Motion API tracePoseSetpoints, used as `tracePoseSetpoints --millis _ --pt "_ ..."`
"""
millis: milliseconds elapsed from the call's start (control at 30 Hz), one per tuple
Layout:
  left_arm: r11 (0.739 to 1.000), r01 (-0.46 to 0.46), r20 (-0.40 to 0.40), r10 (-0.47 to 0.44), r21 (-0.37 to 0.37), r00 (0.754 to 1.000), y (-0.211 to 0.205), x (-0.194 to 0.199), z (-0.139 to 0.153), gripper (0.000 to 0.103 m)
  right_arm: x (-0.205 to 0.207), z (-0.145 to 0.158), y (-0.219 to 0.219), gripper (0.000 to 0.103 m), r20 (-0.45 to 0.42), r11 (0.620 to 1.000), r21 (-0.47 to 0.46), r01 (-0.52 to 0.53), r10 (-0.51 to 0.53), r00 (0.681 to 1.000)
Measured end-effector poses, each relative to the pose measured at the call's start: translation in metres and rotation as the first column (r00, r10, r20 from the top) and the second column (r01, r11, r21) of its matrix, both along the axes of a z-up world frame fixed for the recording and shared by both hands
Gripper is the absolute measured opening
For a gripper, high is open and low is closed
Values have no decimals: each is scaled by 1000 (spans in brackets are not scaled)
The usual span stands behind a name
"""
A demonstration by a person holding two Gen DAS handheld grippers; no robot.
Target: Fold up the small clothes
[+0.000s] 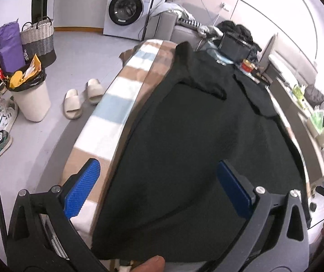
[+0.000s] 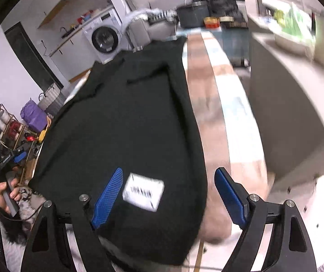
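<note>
Filling the middle of both frames, the large black knitted garment [image 1: 184, 140] lies spread flat over a checked cloth of tan, white and pale blue squares [image 1: 114, 104] that covers a long table; in the right wrist view the same garment [image 2: 121, 122] runs from the lower centre up towards the upper middle, with the checked cloth [image 2: 220, 104] showing as a strip along its right edge; a small white rectangular label [image 2: 143, 192] sits on the fabric at the lower centre, its dark print too blurred to read; the fabric looks soft and finely textured, with folded flaps bunched at its far end. A white front-loading washing machine [image 1: 129, 8] stands at the upper centre of the left wrist view; its lettering is too small to read. Lower down, the left gripper [image 1: 159, 190] hovers over the garment's near part with its blue-padded fingers [image 1: 82, 189] wide apart, holding nothing; the right gripper [image 2: 169, 197] likewise has its blue fingers [image 2: 107, 198] spread, straddling the label and the garment's right edge.
</note>
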State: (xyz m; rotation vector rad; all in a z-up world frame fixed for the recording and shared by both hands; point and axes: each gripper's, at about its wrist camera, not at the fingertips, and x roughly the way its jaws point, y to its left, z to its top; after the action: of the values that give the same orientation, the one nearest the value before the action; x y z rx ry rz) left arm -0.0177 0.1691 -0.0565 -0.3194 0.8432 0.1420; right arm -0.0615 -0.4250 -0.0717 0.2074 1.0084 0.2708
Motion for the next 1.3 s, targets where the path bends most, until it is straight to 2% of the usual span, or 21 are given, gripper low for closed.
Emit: tracePoseSetpoints --millis 100,167,367,467,600,767,833,900,967,1067,1100,1133,1233,1300 --pt "1000 -12 -19 12 6 1000 5 -3 -5 102 -13 -14 -11 81 -26 1000 30 10 -10 1000" --pt "999 -28 -21 28 -24 999 10 -4 -8 102 -13 -22 -16 73 -57 996 91 16 -11 998" --pt "997 -64 -46 61 -51 997 22 -11 -16 102 -25 -33 -28 71 -108 987 160 -1 18 994" --pt "995 -81 -46 78 -67 996 26 -14 -16 102 -34 -39 -35 66 -137 978 210 -5 35 990" --pt "995 -77 -43 75 -68 996 26 -14 -16 102 -38 -49 -45 66 -169 933 361 3 62 984" --pt "997 -58 -45 56 -53 997 18 -12 -12 102 -34 -62 -48 65 -224 882 469 35 81 971" --pt "997 -56 -50 53 -54 997 16 -11 -13 102 -33 -67 -48 57 -238 871 489 52 75 968" --pt "997 -56 -63 53 -53 997 15 -10 -14 102 -31 -71 -47 27 -260 865 497 69 72 963" --pt "996 -67 -74 63 -56 995 17 -12 -15 102 -31 -68 -46 8 -242 863 500 73 59 968" --pt "992 -101 -89 95 -70 991 25 -18 -14 102 -33 -43 -47 7 -121 855 518 32 36 992" --pt "991 -118 -92 111 -71 990 29 -22 -14 102 -33 -31 -51 7 -58 834 551 21 14 998" --pt "989 -131 -91 124 -74 988 34 -24 -13 102 -32 -24 -51 7 -30 829 559 15 3 1000" --pt "981 -159 -91 149 -111 985 49 -28 -14 101 -26 -15 -50 7 5 837 546 9 -14 1000" --pt "979 -149 -116 133 -141 984 54 -27 -22 95 -21 -16 -45 7 2 871 492 9 -12 1000"
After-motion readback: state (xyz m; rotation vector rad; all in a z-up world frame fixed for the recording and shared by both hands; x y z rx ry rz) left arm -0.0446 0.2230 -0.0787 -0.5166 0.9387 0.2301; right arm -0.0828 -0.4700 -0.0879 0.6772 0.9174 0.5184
